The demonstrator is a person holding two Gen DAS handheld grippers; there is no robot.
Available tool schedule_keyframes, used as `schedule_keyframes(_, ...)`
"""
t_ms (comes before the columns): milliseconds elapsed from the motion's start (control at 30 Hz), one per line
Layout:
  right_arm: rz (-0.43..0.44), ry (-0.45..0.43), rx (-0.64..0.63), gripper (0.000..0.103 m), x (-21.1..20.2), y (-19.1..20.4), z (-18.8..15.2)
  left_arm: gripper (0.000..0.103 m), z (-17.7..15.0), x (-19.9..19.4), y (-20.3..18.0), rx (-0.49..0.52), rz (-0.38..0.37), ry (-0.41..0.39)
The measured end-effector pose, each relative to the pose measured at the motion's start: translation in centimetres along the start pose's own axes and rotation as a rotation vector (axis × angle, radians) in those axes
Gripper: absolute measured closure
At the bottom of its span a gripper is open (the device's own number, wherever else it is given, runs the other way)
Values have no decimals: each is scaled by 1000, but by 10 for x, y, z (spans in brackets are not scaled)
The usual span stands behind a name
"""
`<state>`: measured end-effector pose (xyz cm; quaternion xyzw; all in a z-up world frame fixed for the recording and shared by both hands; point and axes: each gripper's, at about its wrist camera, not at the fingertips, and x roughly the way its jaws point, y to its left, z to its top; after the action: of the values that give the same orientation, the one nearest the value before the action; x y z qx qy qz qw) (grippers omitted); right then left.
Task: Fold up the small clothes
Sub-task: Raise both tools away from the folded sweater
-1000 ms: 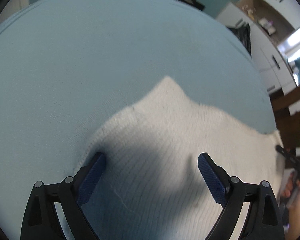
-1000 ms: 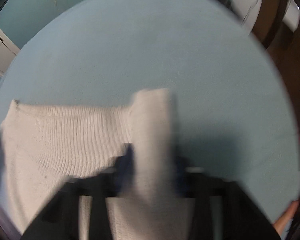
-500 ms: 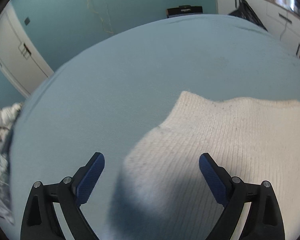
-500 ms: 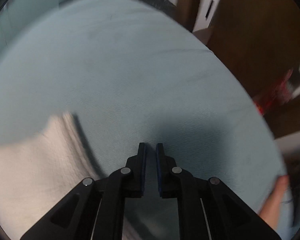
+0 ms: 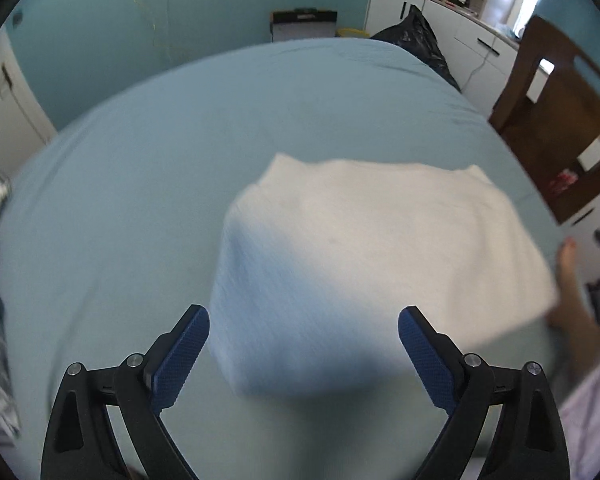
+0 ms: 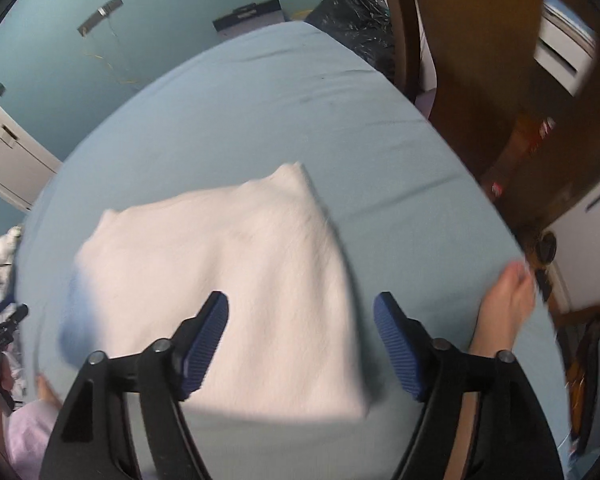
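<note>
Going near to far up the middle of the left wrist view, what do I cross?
Left gripper, jaws open and empty → folded white knit garment → bare blue bedsheet → dark box against the teal wall.

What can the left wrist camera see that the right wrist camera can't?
Only the left wrist view shows the white drawer cabinets with the cluttered shelf above them, and the left gripper, open with nothing between its pads.

Only the right wrist view shows the right gripper, its jaws opening and empty, and a black tool at the left edge.

Both show the folded white knit garment lying flat on the light blue bed sheet, the black plastic bag, the teal wall, and a person's bare foot beside the bed.
</note>
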<state>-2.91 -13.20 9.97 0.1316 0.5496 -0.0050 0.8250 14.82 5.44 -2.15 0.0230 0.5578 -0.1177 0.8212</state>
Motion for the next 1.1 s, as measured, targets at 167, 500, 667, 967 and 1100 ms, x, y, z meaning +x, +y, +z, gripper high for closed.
schedule_keyframes(167, -52, -15, -130, 30, -35, 7, -39, 7, -31, -52, 2, 7, 47, -10)
schedule_keyframes(500, 113, 140, 54, 29, -106, -19, -79, 7, -83, -95, 45, -25, 118, -109)
schedule_keyframes(667, 113, 3, -150, 29, -106, -7, -68, 8, -82, -106, 68, -258, 240, -114)
schedule_keyframes(967, 312, 198, -4, 29, -31, -19, -55, 1, -21, -141, 28, -193, 243, -118)
schedule_keyframes(1100, 259, 184, 13, 29, -37, -3, -51, 1, 2, -97, -3, -24, 287, -90)
